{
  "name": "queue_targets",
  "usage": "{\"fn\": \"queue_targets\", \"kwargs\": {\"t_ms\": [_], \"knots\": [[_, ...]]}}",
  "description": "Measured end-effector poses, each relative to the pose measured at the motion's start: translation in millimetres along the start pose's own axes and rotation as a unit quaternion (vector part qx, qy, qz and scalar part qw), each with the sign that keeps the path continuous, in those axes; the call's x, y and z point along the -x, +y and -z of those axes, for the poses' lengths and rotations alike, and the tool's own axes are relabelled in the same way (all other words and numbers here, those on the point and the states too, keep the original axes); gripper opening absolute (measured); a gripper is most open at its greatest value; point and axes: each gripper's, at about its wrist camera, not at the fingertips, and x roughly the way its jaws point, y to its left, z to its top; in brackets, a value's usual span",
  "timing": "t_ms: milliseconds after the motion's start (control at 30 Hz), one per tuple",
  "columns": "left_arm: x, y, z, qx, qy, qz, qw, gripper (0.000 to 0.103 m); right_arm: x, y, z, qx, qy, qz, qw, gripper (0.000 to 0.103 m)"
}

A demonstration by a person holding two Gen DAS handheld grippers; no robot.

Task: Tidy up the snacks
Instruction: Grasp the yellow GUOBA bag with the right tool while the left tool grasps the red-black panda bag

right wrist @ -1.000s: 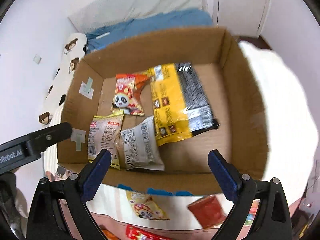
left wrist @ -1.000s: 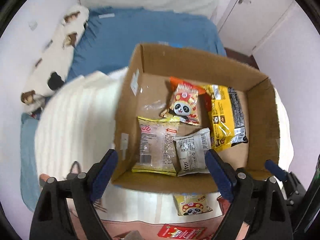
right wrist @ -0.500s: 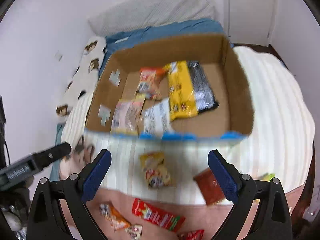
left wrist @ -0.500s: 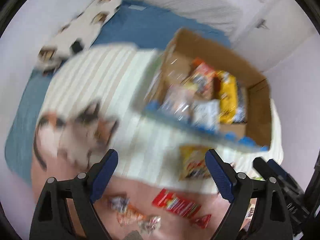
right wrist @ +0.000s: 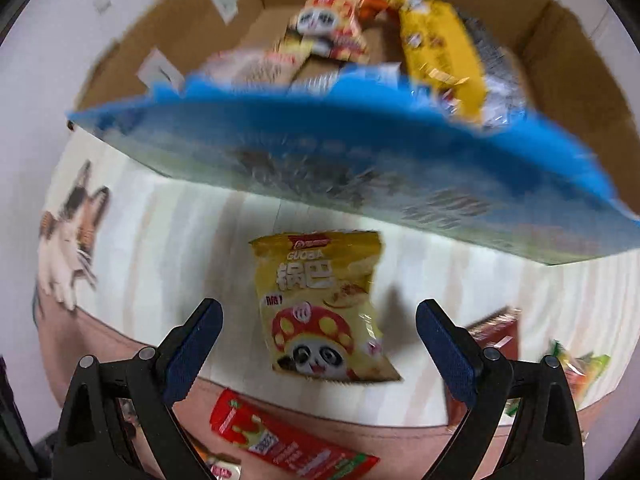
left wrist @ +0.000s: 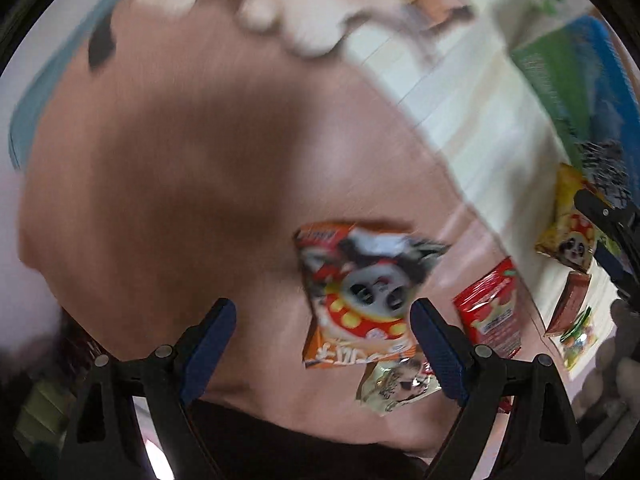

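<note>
Both grippers over loose snack packets, jaws spread and empty

Our right gripper hangs wide open over the yellow panda snack packet, which lies flat on the blanket just before the cardboard box, long axis running away from us. Our left gripper, equally open, frames the orange panda packet.
</note>
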Motion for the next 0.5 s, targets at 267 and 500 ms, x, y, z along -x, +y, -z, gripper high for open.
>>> {"fn": "queue_targets", "kwargs": {"t_ms": [267,500], "knots": [[-32,5,13,0.027,0.028,0.068,0.9969,0.089,-32,-4,10,-0.023,0.018,0.007,1.000,0.069],[-39,-32,15,-0.029,-0.002,0.039,0.9988,0.050,-23,-38,37,-0.044,0.025,-0.027,0.998,0.063]]}}
